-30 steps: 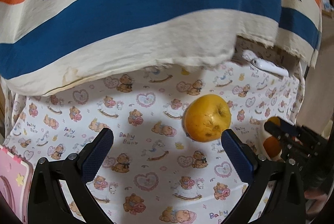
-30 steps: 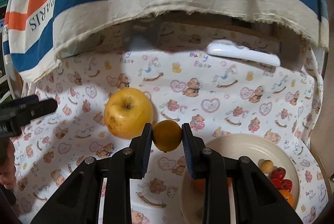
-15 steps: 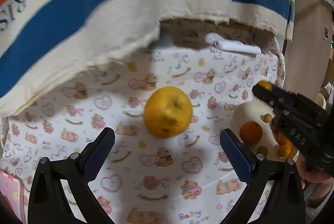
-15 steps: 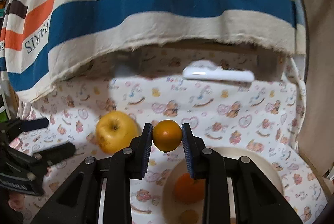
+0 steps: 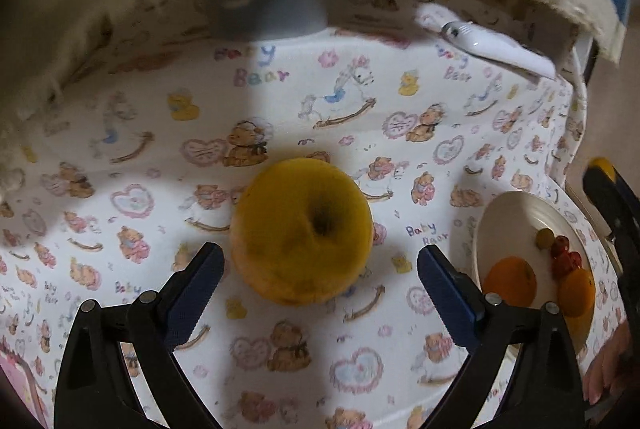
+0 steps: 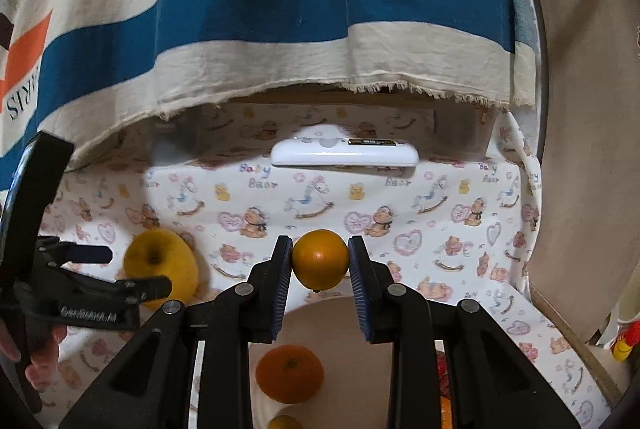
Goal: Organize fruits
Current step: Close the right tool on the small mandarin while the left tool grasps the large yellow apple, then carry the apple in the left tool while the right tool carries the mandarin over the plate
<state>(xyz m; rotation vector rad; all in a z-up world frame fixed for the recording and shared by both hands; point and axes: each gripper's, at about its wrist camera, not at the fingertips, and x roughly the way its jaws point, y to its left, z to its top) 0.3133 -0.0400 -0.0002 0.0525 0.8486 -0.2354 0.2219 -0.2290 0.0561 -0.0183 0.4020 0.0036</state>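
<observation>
A big yellow apple (image 5: pixel 301 231) lies on the baby-bear cloth (image 5: pixel 360 101). My left gripper (image 5: pixel 318 269) is open, its fingertips on either side of the apple's near part, not touching. The apple also shows in the right wrist view (image 6: pixel 160 269), with the left gripper (image 6: pixel 120 269) around it. My right gripper (image 6: pixel 320 261) is shut on a small orange (image 6: pixel 320 259), held above the cream plate (image 6: pixel 340 321). The plate (image 5: pixel 504 217) holds an orange (image 6: pixel 289 373), another orange (image 5: pixel 576 293), small red fruits (image 5: pixel 564 253) and a small yellow fruit (image 5: pixel 545 238).
A white remote-like device (image 6: pixel 344 151) lies at the back of the cloth. A striped PARIS cloth (image 6: pixel 256 13) hangs low over the far side. A beige panel (image 6: pixel 580 109) stands on the right. A pink object (image 5: pixel 16 385) sits at the lower left.
My left gripper has moved forward and down so the apple now lies between its open fingers. My right gripper has lifted the small orange and carried it over the plate.
</observation>
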